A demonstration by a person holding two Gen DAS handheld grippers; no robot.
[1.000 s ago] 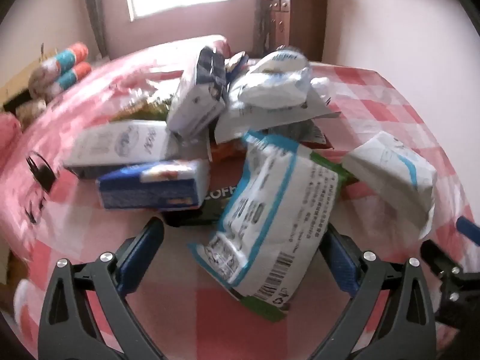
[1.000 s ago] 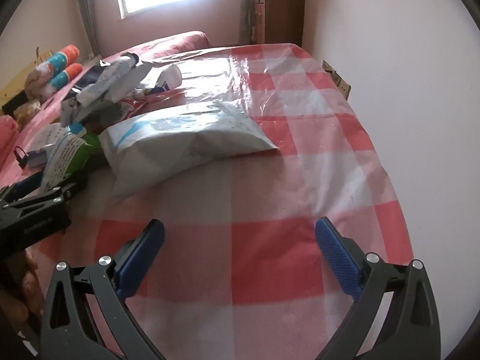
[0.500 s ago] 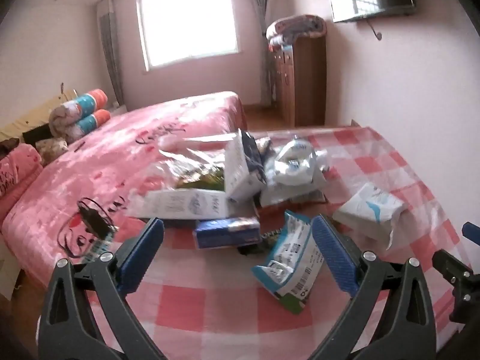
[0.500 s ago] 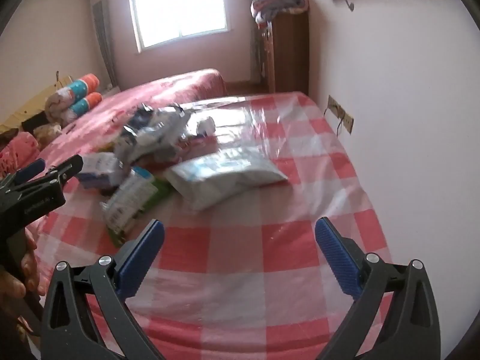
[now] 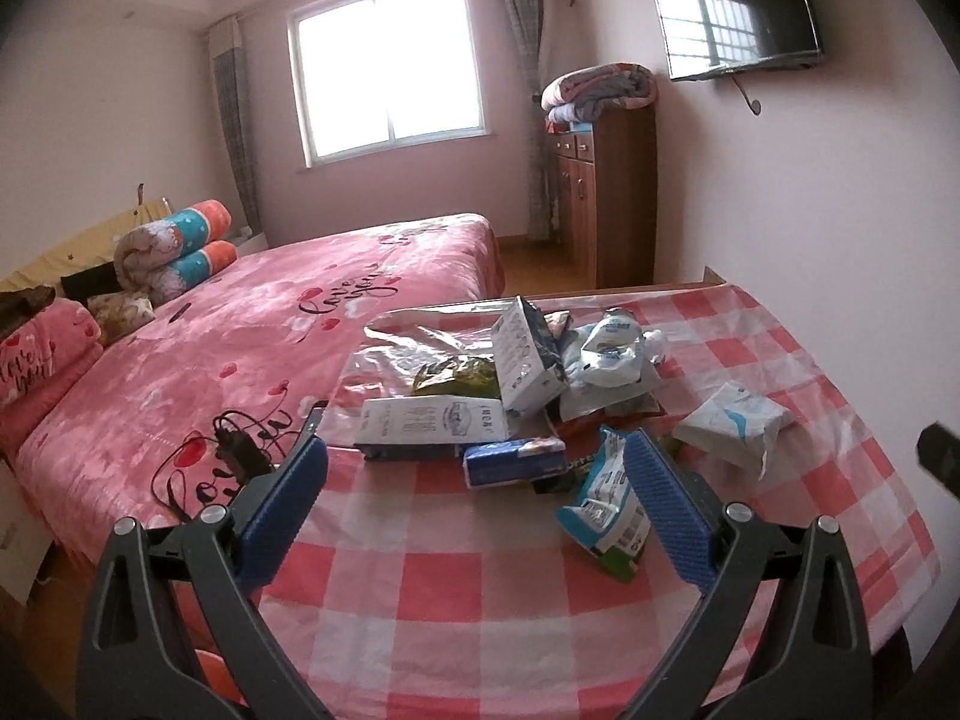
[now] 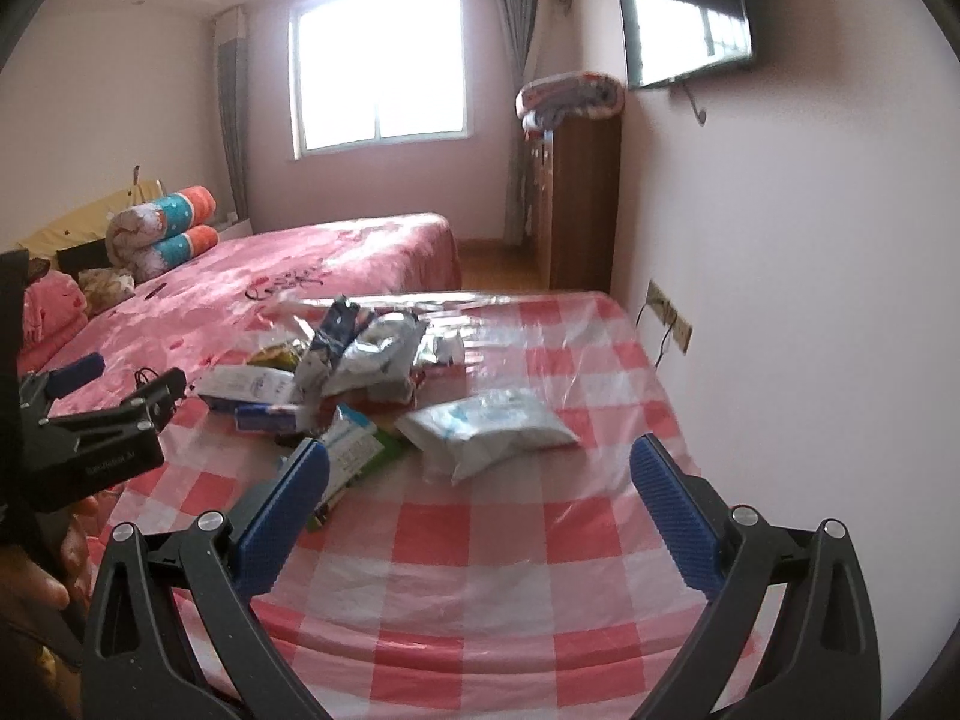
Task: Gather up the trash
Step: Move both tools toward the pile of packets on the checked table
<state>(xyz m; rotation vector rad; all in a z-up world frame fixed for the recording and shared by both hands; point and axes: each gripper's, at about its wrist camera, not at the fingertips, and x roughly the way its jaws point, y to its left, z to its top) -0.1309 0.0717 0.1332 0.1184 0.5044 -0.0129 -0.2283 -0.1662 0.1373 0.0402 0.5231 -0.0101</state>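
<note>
A heap of trash lies on the red-and-white checked table: a white carton, a blue box, a tilted white box, a green bag, crumpled white wrappers, a blue-and-white packet and a white pouch. My left gripper hovers open above the table's near side, empty. My right gripper is also open and empty, back from the white pouch. The left gripper shows in the right wrist view, held by a hand.
A bed with a pink cover adjoins the table's left side, with a black cable on it. A wooden cabinet stands at the back, a TV hangs on the right wall, and a wall socket sits beside the table.
Both grippers have pulled up and back from the trash pile, so the whole table and room now show. Both stay open and empty.
</note>
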